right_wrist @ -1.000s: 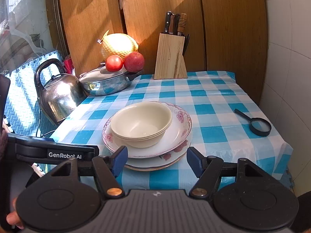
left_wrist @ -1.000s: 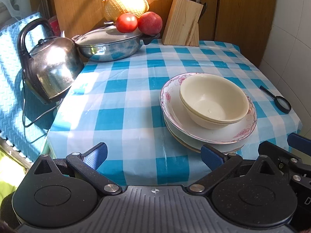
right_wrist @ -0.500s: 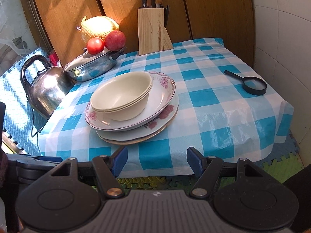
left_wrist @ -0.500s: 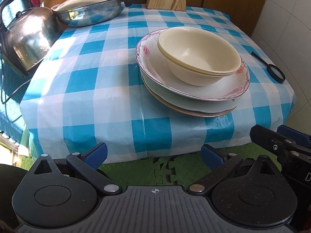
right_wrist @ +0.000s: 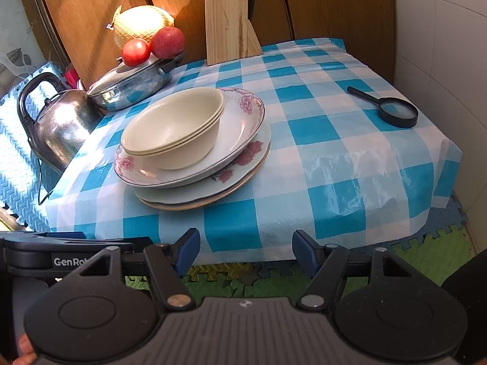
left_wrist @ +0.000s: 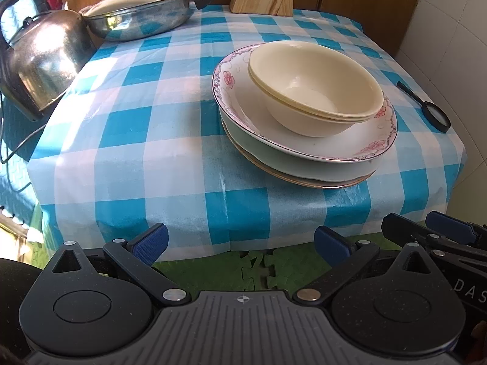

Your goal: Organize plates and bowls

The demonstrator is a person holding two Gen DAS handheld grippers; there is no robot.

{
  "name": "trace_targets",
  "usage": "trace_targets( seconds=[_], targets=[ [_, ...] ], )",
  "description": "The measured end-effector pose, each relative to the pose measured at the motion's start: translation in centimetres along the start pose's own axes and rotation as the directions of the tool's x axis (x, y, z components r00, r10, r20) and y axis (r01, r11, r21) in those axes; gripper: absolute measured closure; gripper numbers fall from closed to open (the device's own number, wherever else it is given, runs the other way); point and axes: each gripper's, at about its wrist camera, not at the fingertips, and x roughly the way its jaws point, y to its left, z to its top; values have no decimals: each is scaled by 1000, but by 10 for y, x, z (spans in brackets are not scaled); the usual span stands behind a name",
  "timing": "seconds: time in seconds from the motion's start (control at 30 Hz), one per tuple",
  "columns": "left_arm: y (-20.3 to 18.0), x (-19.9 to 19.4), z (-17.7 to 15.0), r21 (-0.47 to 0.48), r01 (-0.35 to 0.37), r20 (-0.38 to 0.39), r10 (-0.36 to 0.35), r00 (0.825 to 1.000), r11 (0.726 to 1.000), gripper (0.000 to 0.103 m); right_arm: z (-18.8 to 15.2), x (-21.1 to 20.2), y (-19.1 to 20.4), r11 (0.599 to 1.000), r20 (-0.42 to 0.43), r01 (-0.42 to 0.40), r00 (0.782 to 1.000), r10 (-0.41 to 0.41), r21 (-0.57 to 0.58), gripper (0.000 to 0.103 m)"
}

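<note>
Bowls (right_wrist: 173, 127) sit stacked on the plates (right_wrist: 207, 182), ahead and left of the right gripper (right_wrist: 246, 252); both grippers gape empty, left gripper (left_wrist: 240, 241) too.

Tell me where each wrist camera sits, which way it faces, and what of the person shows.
Left wrist: behind the open left gripper, off the table's near edge, facing the bowls; the right gripper shows at right.
Right wrist: behind the open right gripper, facing the same stack from further right; a fingertip shows bottom left.
Shared: bowls, plates, kettle, magnifying glass.
</note>
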Motion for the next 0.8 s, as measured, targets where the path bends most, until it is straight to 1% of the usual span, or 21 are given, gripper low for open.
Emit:
trace_targets(
  seconds=[0.4,0.8],
  targets=[
    [0,0,-1,9,-18,7,18,1000,1000,0,-1,2,1,1000,-6,3,1000,-3,-1,41],
    [-2,-3,0,23,-39,43,38,998,999,0,-1,3,2,1000,-12,5,1000,-6,-4,41]
  ],
)
